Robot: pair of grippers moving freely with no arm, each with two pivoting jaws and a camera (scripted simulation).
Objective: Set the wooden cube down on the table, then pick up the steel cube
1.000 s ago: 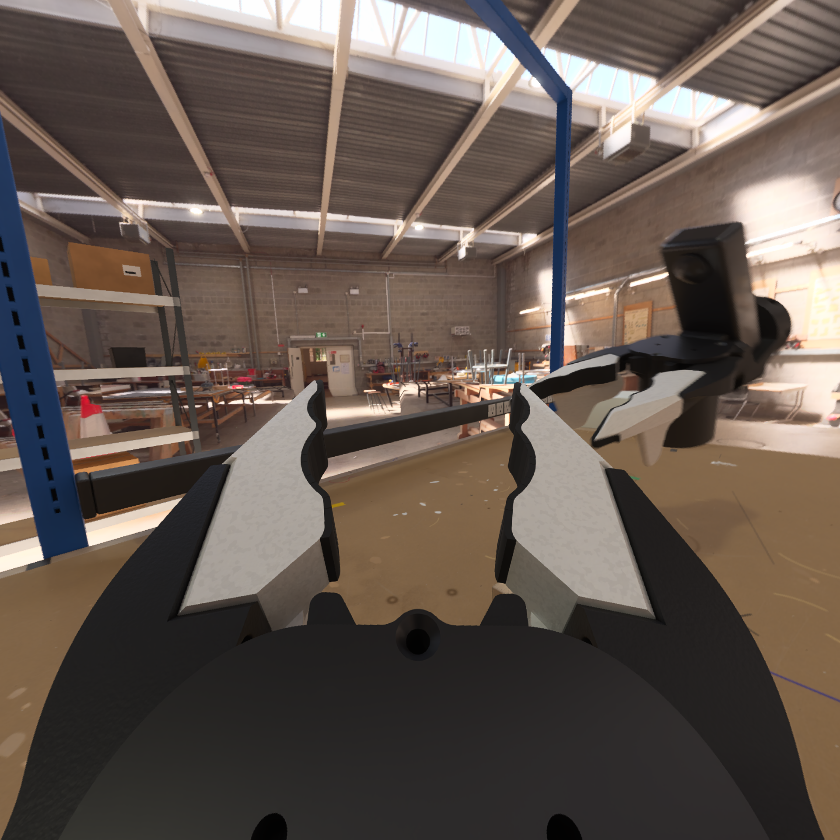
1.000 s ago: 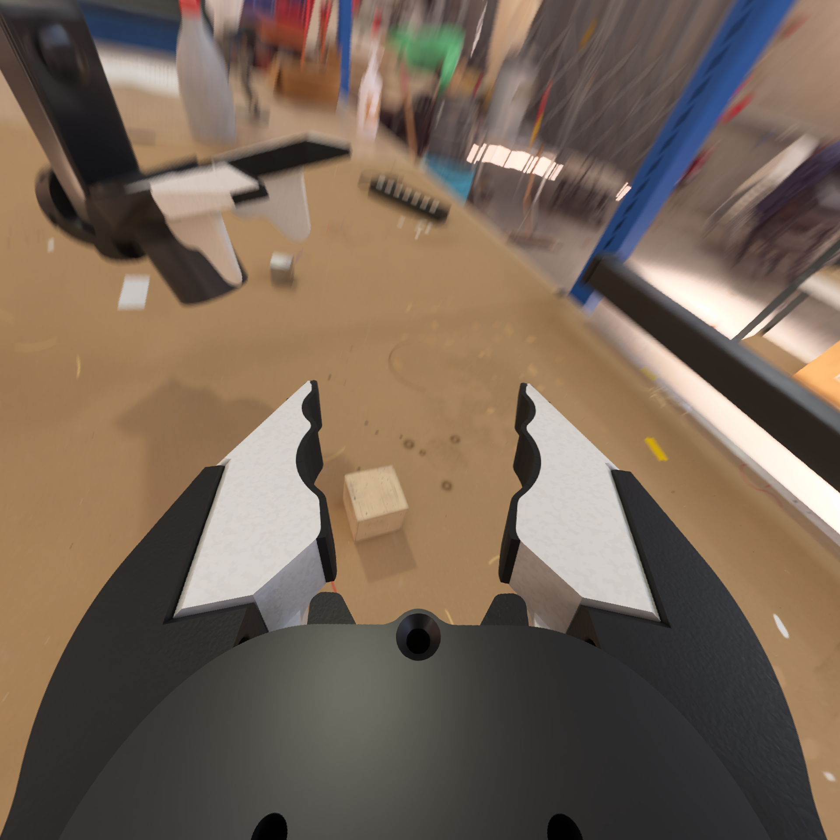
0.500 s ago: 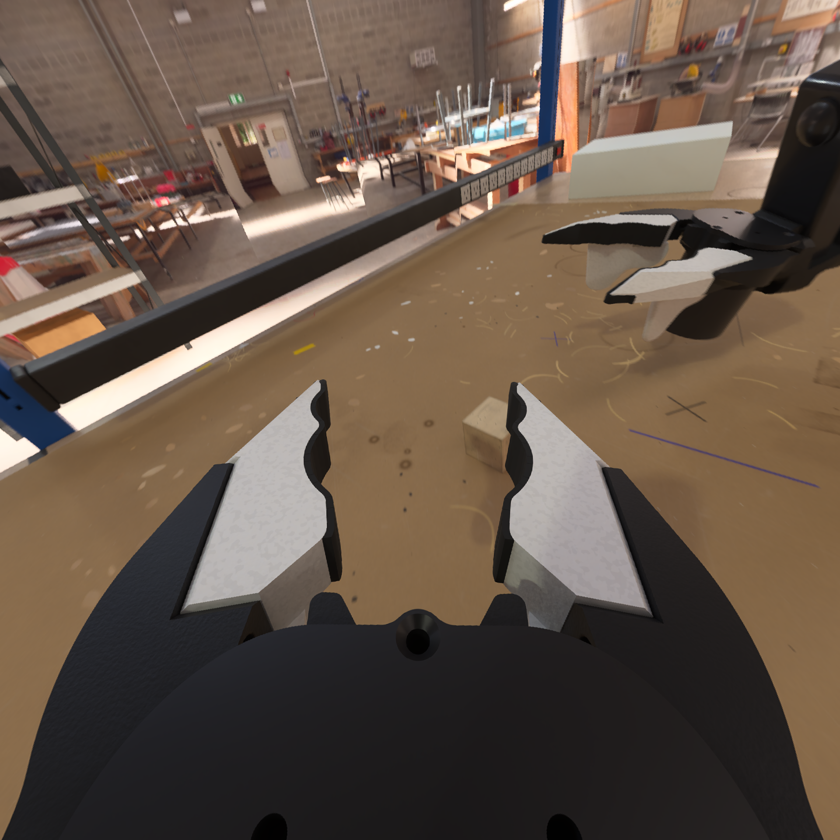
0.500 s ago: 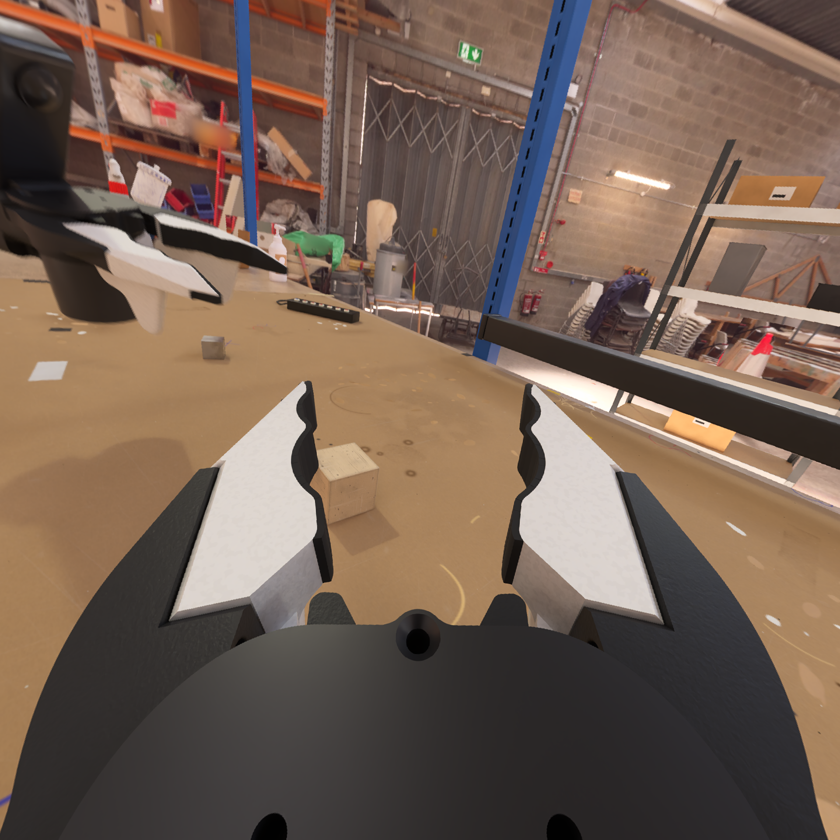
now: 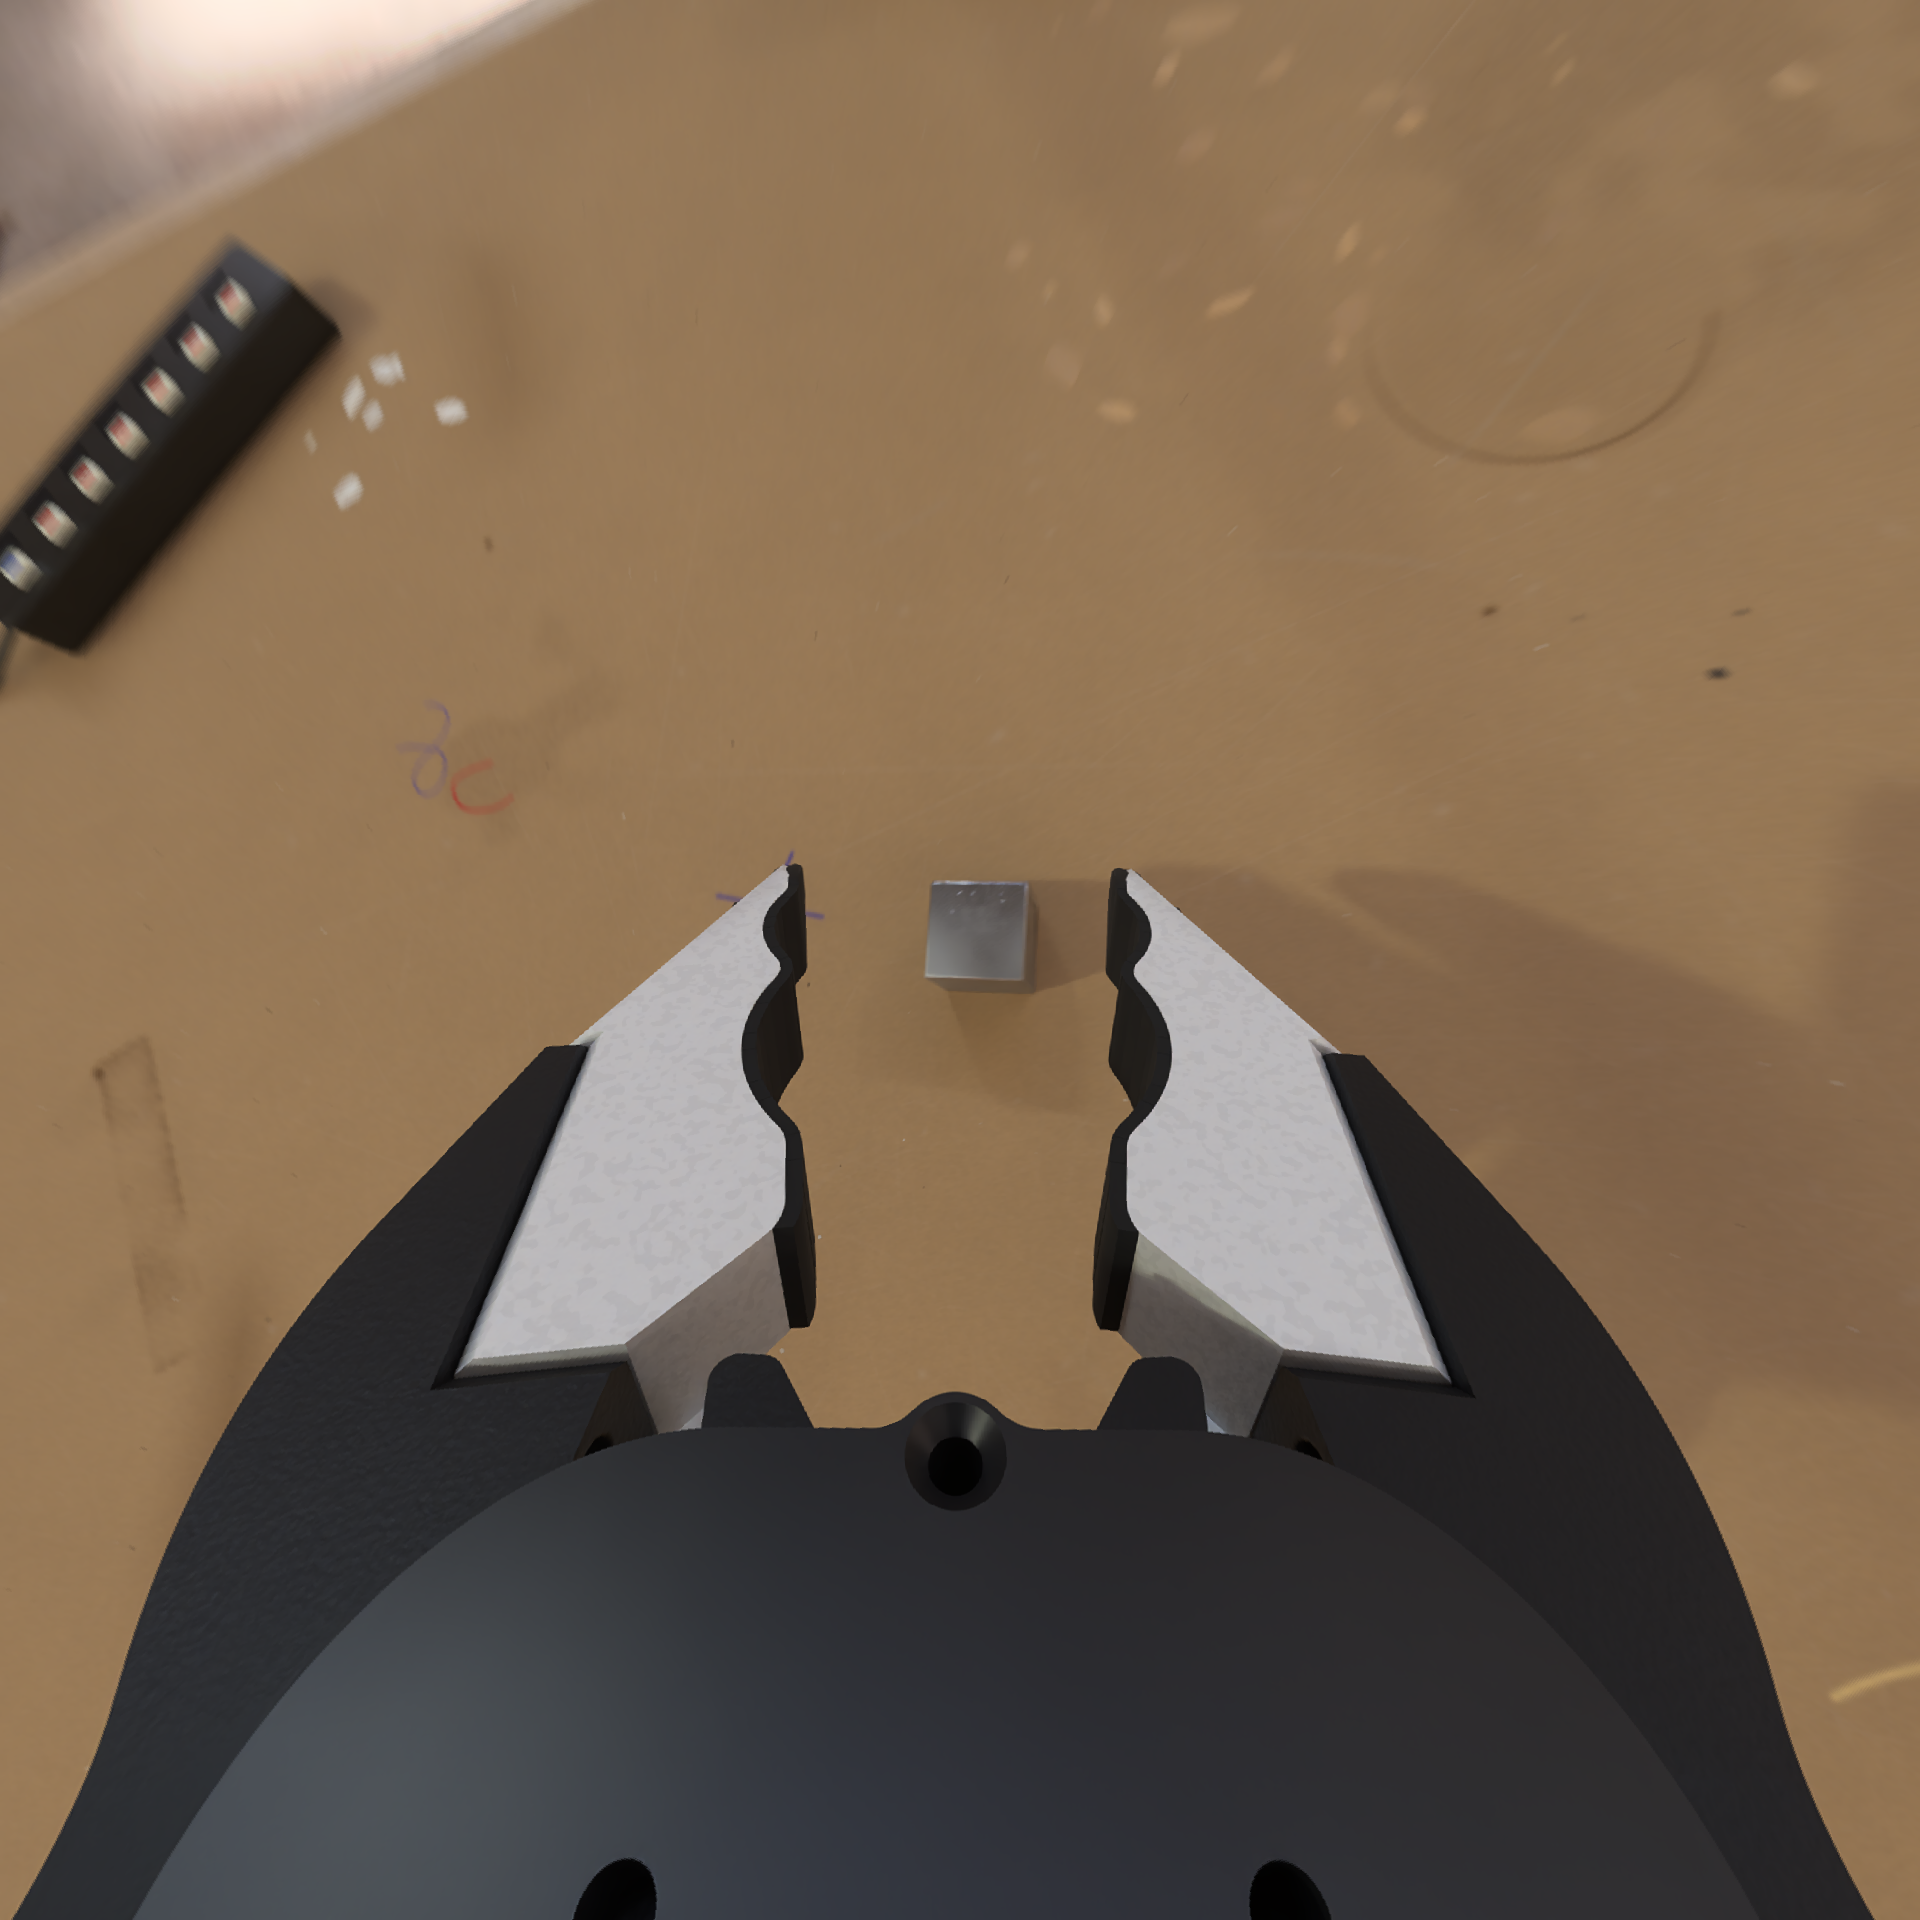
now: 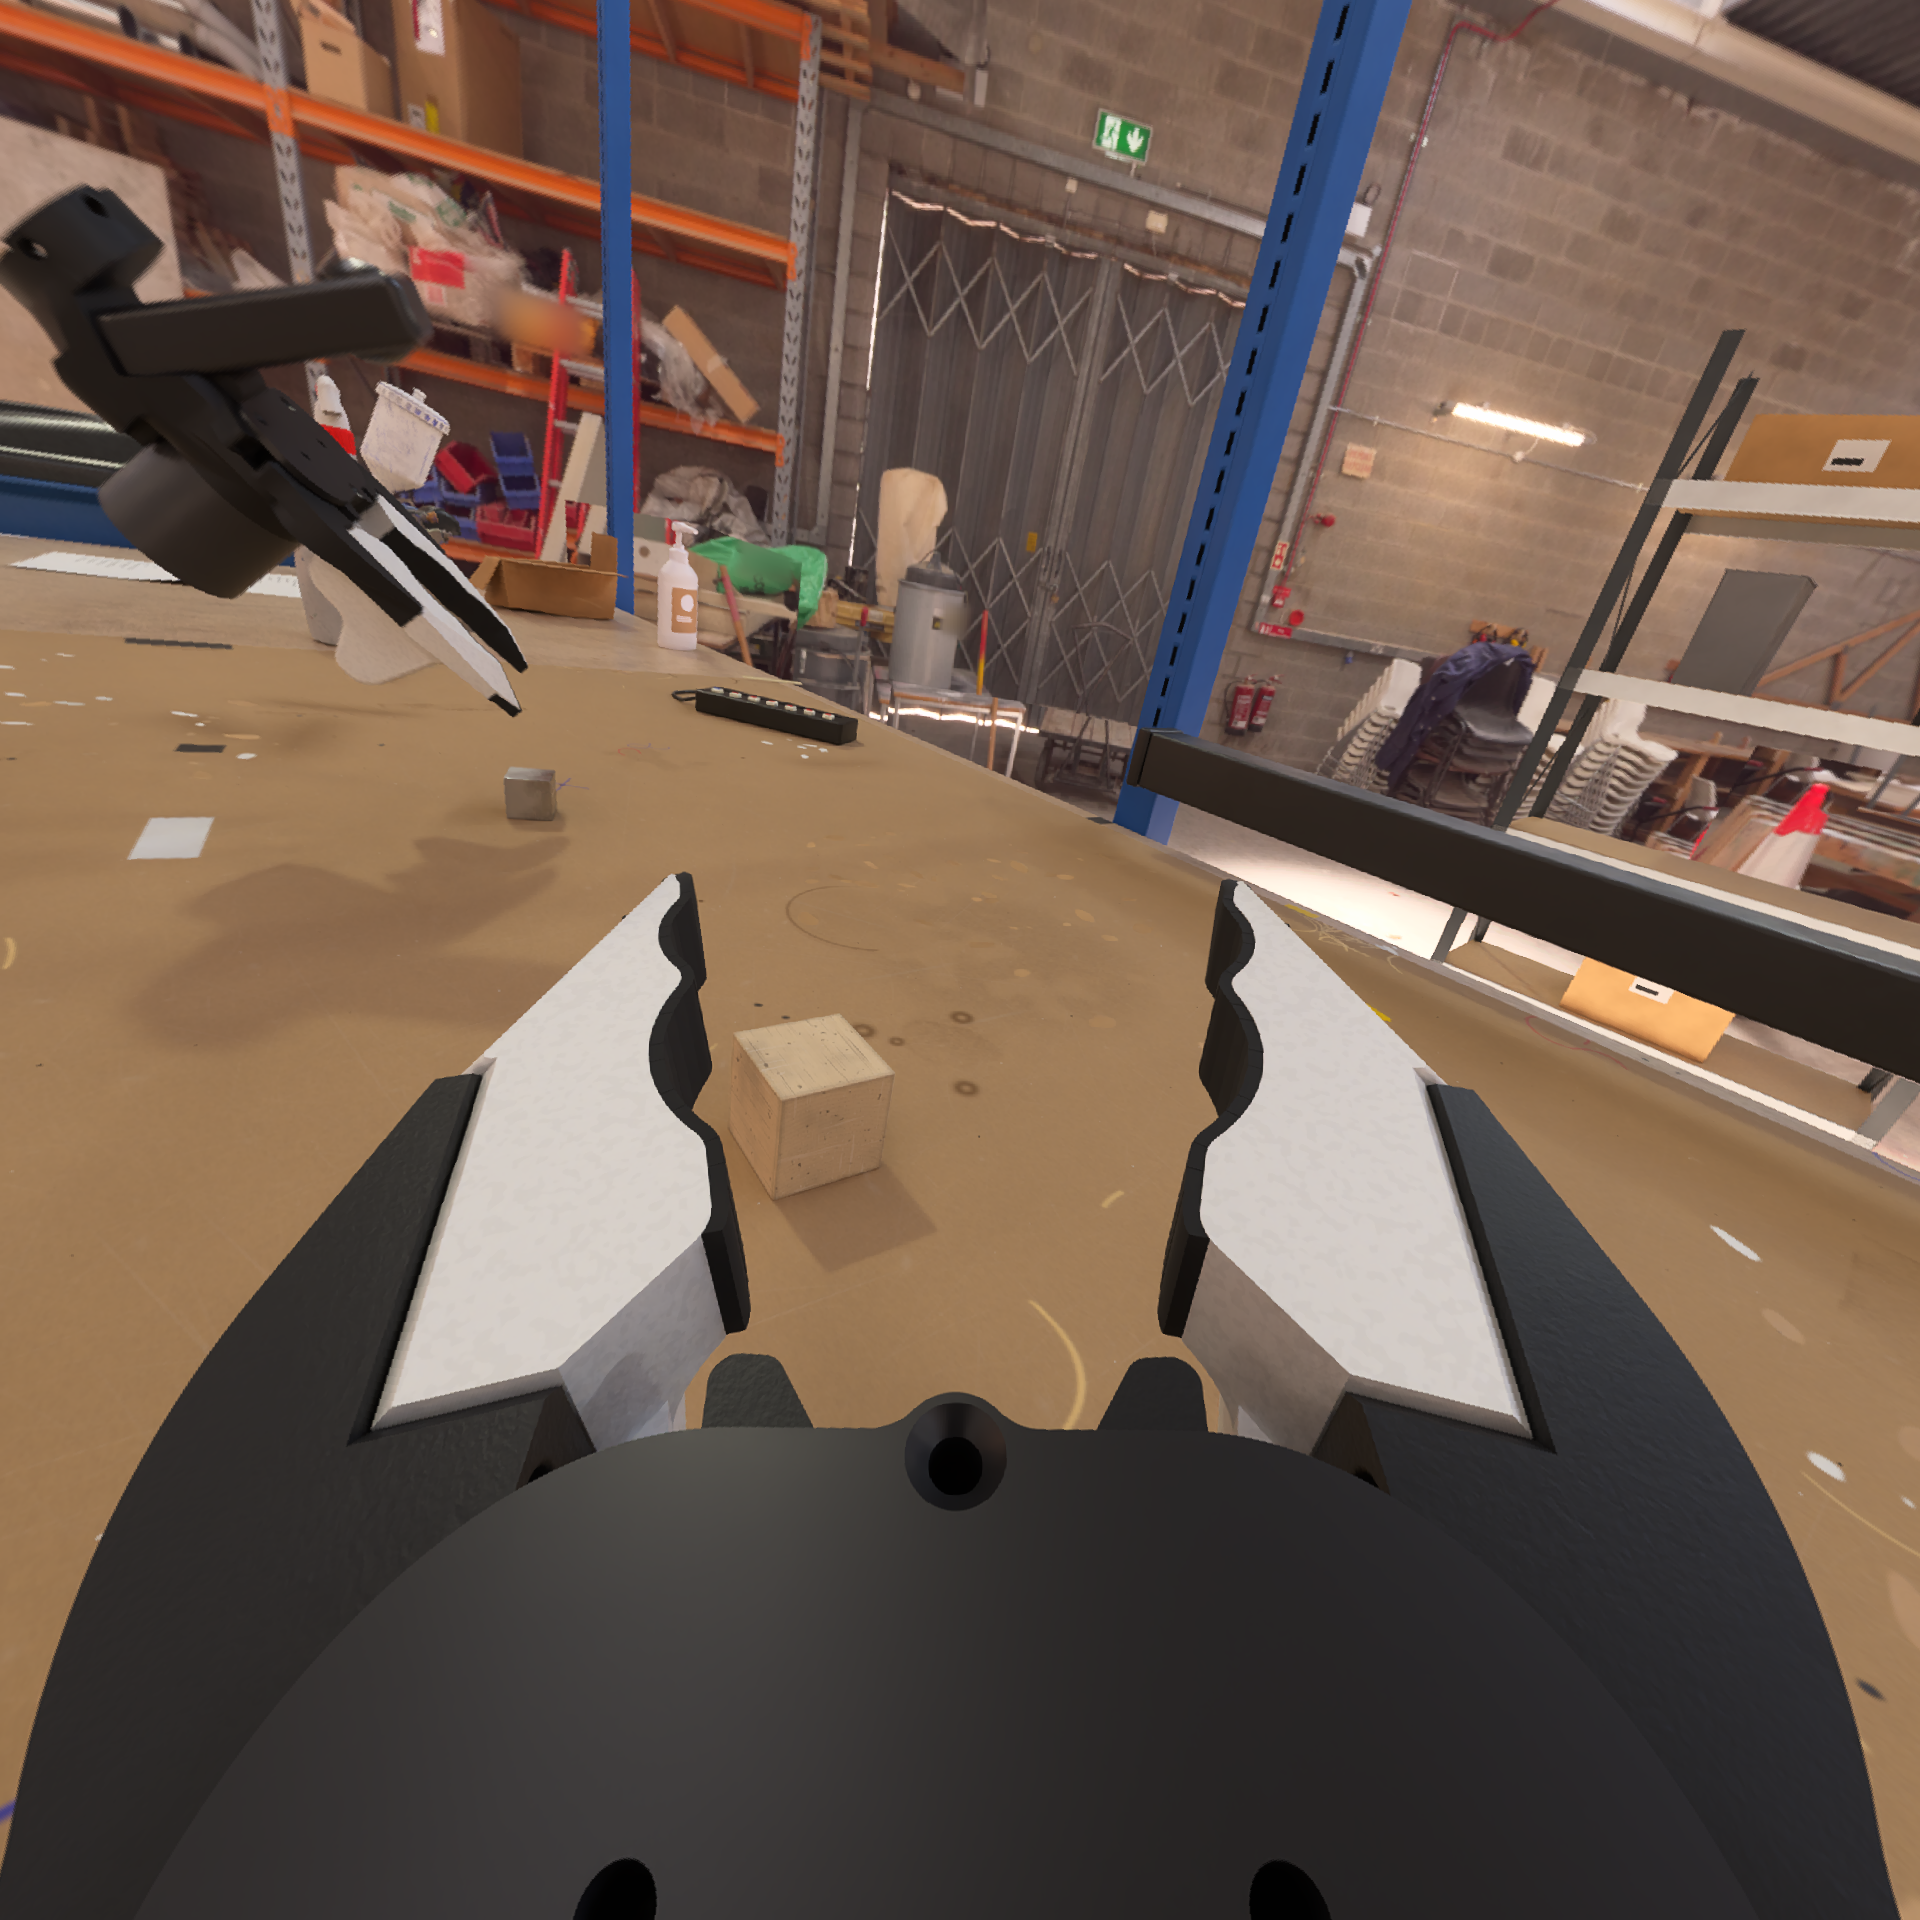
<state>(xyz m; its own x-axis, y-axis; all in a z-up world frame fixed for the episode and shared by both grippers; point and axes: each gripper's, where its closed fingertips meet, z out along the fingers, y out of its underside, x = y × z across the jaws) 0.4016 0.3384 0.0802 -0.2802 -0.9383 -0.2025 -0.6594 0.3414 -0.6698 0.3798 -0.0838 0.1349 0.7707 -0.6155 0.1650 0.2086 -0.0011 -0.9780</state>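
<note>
The wooden cube (image 6: 810,1103) is set on the table (image 6: 312,935), between the empty, spread right gripper (image 6: 954,894); the steel cube (image 5: 980,941) is framed below the open left gripper (image 5: 954,883), where a skewed descent could knock it aside

**Two cubes apart on the table**

The wooden cube (image 6: 810,1101) sits on the table (image 6: 1039,1226), between the right gripper's (image 6: 954,894) spread fingers. The steel cube (image 6: 530,794) lies farther off to the left, under the left gripper (image 6: 499,681). A power strip (image 6: 774,715) lies behind it near the table's edge.
</note>
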